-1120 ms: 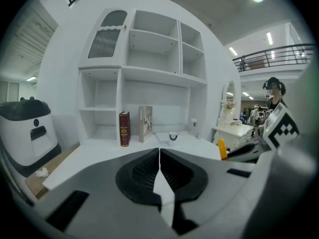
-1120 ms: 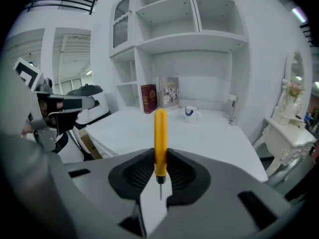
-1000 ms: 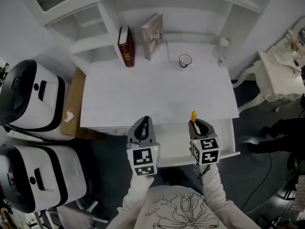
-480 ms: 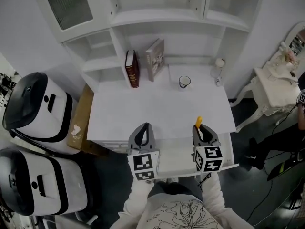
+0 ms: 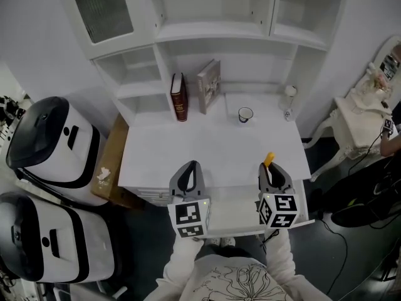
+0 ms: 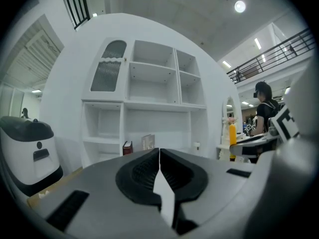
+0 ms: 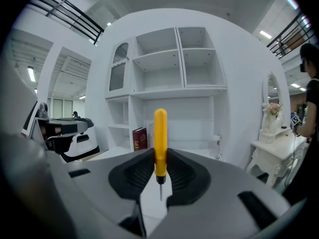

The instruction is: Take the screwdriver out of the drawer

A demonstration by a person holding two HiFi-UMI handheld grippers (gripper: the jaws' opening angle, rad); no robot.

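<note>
The screwdriver (image 5: 269,160) has a yellow handle and a thin metal tip. My right gripper (image 5: 272,168) is shut on its handle and holds it upright, tip down, above the desk's front edge. In the right gripper view the screwdriver (image 7: 160,138) stands between the black pads (image 7: 140,171), clear of the open white drawer (image 5: 233,200) below. My left gripper (image 5: 189,167) hovers to the left at about the same height, and in the left gripper view that gripper (image 6: 159,152) is shut with nothing between its jaws.
On the white desk (image 5: 207,146) stand a red book (image 5: 179,97), a grey book (image 5: 208,85), a cup (image 5: 245,115) and a small glass (image 5: 287,99). Two white-and-black machines (image 5: 50,143) and a cardboard box (image 5: 106,168) stand left; an ornate side table (image 5: 360,108) stands right.
Both grippers have risen, the right one carrying the screwdriver up from the drawer. The head view has tilted to show more of the shelves.
</note>
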